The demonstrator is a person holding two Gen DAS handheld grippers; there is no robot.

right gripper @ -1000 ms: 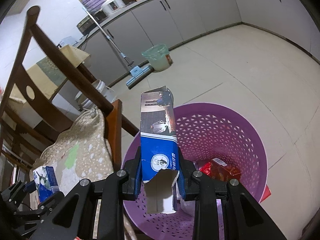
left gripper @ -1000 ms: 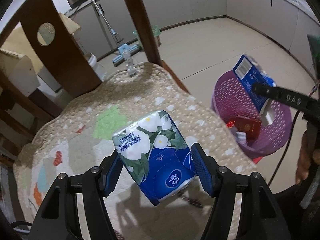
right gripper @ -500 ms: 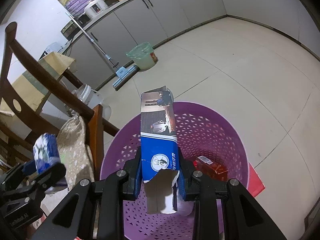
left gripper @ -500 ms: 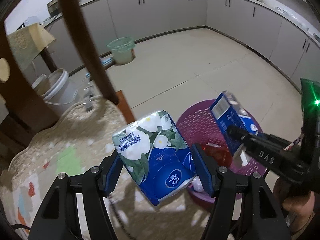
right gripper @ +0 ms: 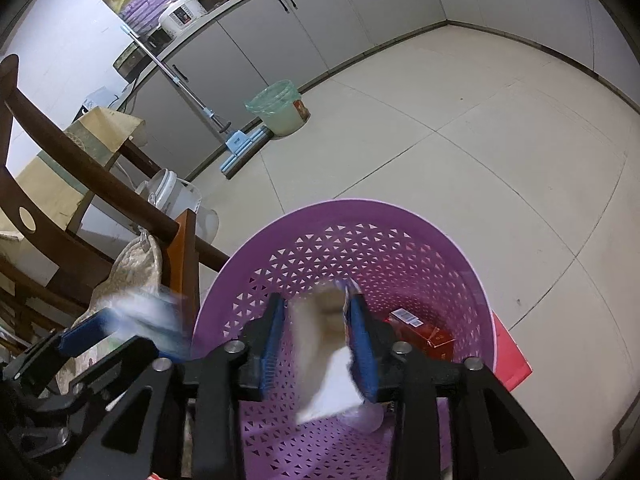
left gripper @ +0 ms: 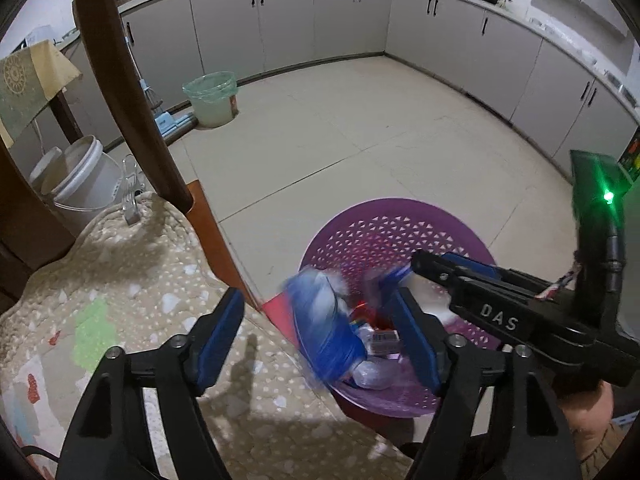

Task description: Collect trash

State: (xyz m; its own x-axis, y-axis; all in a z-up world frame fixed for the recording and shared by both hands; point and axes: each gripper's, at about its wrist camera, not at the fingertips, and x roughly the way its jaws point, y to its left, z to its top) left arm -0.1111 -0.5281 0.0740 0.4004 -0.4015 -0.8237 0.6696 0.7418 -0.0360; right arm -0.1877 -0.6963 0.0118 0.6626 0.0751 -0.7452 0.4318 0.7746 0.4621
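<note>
Both grippers' jaws have just been opening: the left gripper point(left gripper: 320, 344) stands apart, its blurred blue-and-white tissue pack point(left gripper: 324, 332) loose over the purple perforated plastic basket point(right gripper: 400, 224); the right gripper point(right gripper: 320, 344) has let go of the blurred torn blue-and-white carton point(right gripper: 324, 352).

My left gripper point(left gripper: 320, 336) has just been opening its jaws, and the blue tissue pack point(left gripper: 324, 328) is a blur between them, clear of both pads, right at the near rim of the purple basket point(left gripper: 400, 228). The right gripper point(left gripper: 424, 268) reaches over that basket from the right. The cushioned chair point(left gripper: 120, 280) sits just left of the basket.
</note>
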